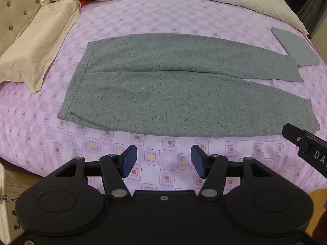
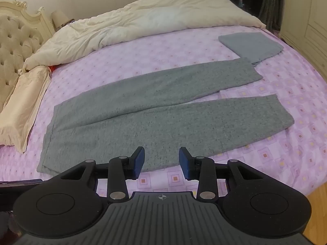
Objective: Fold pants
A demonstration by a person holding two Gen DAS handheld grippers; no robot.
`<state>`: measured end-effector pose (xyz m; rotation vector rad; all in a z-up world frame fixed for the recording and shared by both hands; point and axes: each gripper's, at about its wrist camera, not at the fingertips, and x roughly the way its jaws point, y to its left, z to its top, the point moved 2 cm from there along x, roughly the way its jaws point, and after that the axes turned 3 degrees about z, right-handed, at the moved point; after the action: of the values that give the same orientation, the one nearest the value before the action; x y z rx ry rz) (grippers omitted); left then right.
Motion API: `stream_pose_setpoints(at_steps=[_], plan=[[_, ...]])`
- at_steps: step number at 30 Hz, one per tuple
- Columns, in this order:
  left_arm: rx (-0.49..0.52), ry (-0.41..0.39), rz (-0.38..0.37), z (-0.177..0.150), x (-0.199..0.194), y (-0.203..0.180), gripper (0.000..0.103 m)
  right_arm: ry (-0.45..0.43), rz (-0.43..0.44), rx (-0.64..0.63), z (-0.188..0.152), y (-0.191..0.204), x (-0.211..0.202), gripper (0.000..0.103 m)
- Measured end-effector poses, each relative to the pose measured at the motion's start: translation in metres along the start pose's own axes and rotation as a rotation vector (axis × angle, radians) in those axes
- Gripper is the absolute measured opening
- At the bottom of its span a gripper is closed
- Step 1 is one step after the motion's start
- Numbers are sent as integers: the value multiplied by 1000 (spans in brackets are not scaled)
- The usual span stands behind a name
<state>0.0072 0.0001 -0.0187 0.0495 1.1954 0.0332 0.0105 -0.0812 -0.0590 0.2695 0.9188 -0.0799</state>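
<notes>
You face a bed (image 2: 296, 85) spread with a lilac sheet (image 1: 143, 16) printed in small squares. At its left end stands a beige tufted headboard (image 2: 12, 45) in a carved cream frame, with a champagne satin pillow (image 1: 40, 47) lying in front of it. A cream duvet (image 2: 143, 20) is bunched along the bed's far side. Beyond the right end you see pale panelled cabinet doors (image 2: 302, 16) and a dark curtain (image 2: 269, 2). Wood flooring (image 2: 318, 216) shows at the lower right.
</notes>
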Motion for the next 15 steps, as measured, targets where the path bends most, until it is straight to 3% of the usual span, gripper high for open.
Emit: stream_pose_setpoints(at_steps=[15], plan=[[-1, 18, 11, 1, 3, -1, 62, 16, 12, -5, 2, 0, 5, 36]])
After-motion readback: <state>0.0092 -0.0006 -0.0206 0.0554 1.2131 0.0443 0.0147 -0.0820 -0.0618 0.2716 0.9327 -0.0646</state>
